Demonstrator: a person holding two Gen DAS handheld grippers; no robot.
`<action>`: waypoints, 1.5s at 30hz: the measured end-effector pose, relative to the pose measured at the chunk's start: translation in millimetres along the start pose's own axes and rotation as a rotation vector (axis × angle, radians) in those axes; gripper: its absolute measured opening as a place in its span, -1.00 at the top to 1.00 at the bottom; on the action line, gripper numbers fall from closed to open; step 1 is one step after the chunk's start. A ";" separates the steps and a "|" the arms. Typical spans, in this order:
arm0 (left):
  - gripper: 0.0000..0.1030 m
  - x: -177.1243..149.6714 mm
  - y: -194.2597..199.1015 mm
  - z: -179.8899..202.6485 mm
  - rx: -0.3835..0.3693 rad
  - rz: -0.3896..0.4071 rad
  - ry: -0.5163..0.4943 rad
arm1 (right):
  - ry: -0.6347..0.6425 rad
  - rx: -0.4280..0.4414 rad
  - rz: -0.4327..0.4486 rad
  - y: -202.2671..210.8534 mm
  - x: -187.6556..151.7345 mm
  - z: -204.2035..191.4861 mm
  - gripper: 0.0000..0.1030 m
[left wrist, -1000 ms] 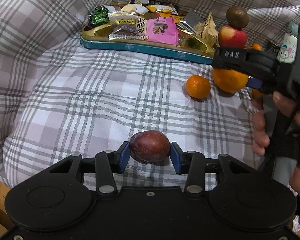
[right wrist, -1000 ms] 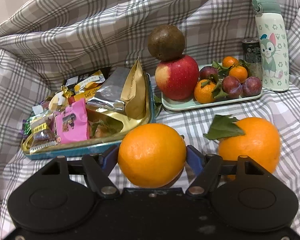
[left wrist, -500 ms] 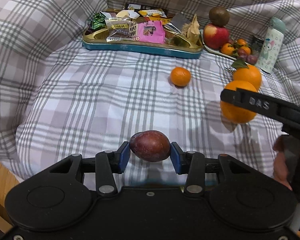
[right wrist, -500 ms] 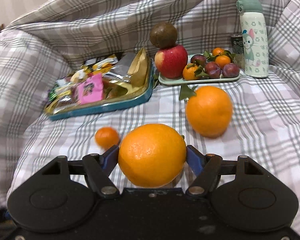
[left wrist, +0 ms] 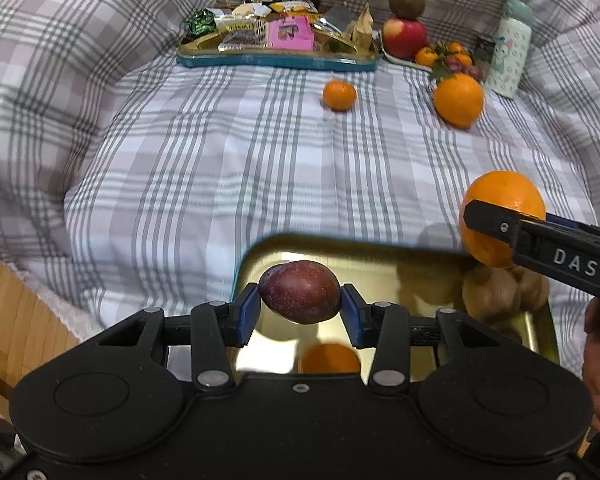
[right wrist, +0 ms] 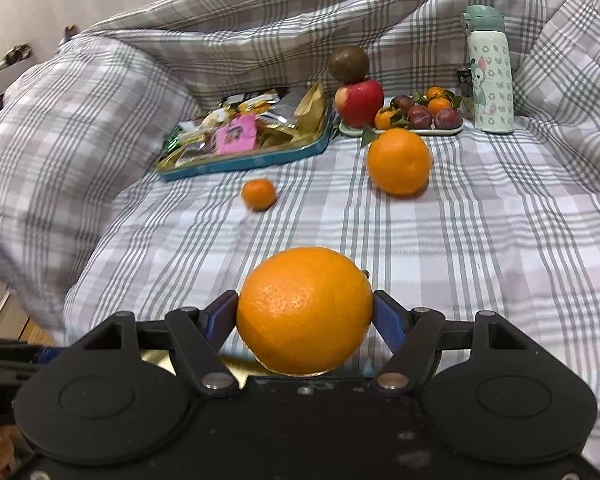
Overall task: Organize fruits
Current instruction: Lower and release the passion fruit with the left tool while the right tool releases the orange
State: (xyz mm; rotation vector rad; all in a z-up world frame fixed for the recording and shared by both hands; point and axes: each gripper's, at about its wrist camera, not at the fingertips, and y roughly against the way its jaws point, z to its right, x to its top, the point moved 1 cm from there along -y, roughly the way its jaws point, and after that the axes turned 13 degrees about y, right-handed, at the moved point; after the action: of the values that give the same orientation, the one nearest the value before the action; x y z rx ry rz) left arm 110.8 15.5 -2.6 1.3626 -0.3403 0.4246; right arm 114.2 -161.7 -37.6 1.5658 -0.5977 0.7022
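Fingers of the left gripper (left wrist: 300, 312) pinch a dark red plum (left wrist: 300, 297) from both sides; its long way lies across, from one finger to the other; fingers of the right gripper (right wrist: 305, 320) squeeze a big orange (right wrist: 304, 310) the same way. Under both is a gold tray (left wrist: 340, 250), right below the plum and toward six o'clock in the left view; the orange hangs at the tray's far edge, at three o'clock from the plum. I think the left hand is nearer to letting go, since its plum is already over the tray. Going big to small: the checked blanket (left wrist: 220, 160) covers everything; a snack tin (left wrist: 276, 60) sits at twelve o'clock; a second orange (left wrist: 458, 99) at one o'clock; a small tangerine (left wrist: 339, 96) beside it.
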 end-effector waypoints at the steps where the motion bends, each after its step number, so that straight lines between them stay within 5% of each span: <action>1: 0.01 -4.6 2.4 -0.3 0.003 -0.003 -0.003 | 0.006 0.005 0.000 5.0 -4.6 -1.4 -0.46; 16: 0.01 -60.7 11.9 -12.5 0.035 -0.039 -0.003 | 0.092 0.078 -0.051 50.9 -65.3 -30.8 -0.46; 45: 0.04 -74.6 13.4 -12.5 0.055 -0.018 0.004 | 0.152 0.081 -0.195 35.1 -100.9 -58.7 -0.48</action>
State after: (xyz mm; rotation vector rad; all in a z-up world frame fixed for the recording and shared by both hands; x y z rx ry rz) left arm 38.9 22.7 -28.4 1.4176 -0.3148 0.4244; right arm 14.5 -109.4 -84.4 1.6037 -0.3023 0.6963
